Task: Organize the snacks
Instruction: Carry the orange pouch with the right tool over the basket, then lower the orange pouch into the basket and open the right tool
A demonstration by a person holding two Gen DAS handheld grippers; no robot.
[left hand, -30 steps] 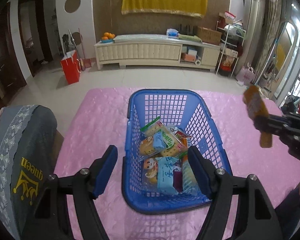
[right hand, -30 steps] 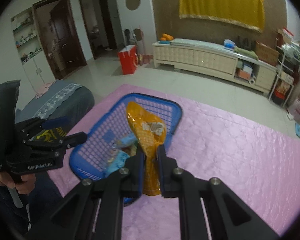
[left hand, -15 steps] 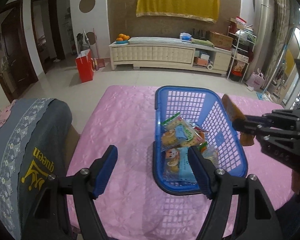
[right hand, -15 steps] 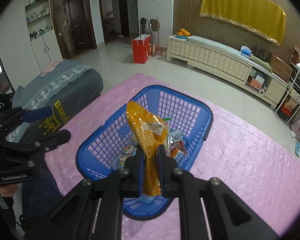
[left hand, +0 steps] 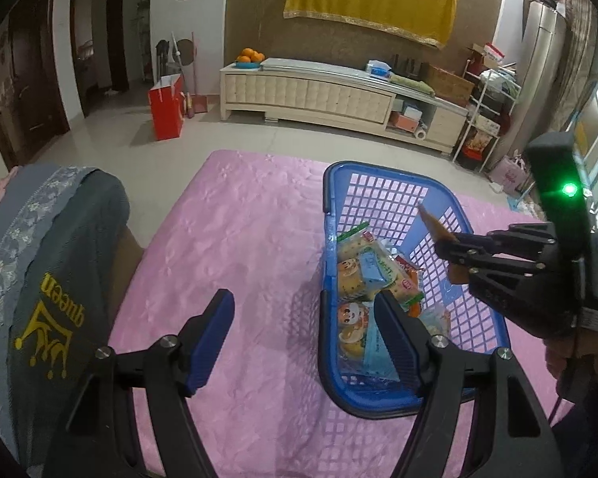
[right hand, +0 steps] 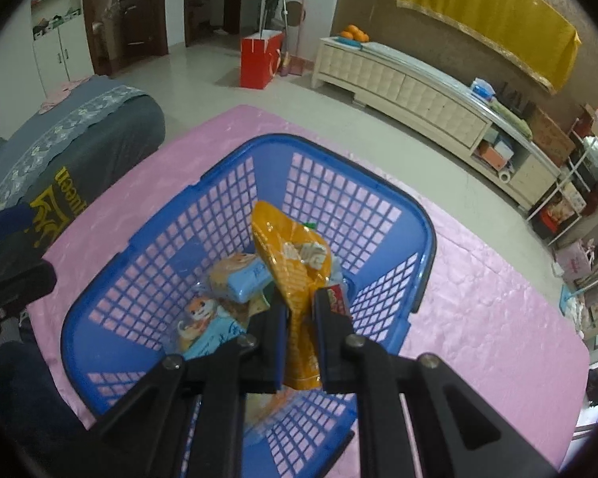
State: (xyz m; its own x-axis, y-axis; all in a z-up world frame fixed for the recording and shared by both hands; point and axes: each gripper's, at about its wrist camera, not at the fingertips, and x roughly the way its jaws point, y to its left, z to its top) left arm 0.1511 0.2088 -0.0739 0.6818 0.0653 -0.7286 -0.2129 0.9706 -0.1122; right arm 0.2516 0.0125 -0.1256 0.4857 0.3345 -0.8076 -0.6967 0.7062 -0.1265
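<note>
A blue plastic basket (left hand: 382, 195) (right hand: 382, 183) sits on the pink tablecloth and holds several snack packets (left hand: 362, 275) (right hand: 239, 279). My right gripper (right hand: 299, 310) is shut on an orange snack packet (right hand: 295, 263) and holds it over the basket's inside; it also shows in the left wrist view (left hand: 444, 257) above the basket's right side with the packet (left hand: 434, 225) edge-on. My left gripper (left hand: 303, 314) is open and empty, low over the cloth at the basket's near left wall.
The pink tablecloth (left hand: 239, 247) covers the table. A grey cushioned chair back (left hand: 48, 259) stands at the left edge. Beyond the table are a red bag (left hand: 165, 105) on the floor and a long cream cabinet (left hand: 319, 91).
My right gripper has carried the orange packet left and down, from beside the basket to over its inside. My left gripper has shifted left, off the basket's middle.
</note>
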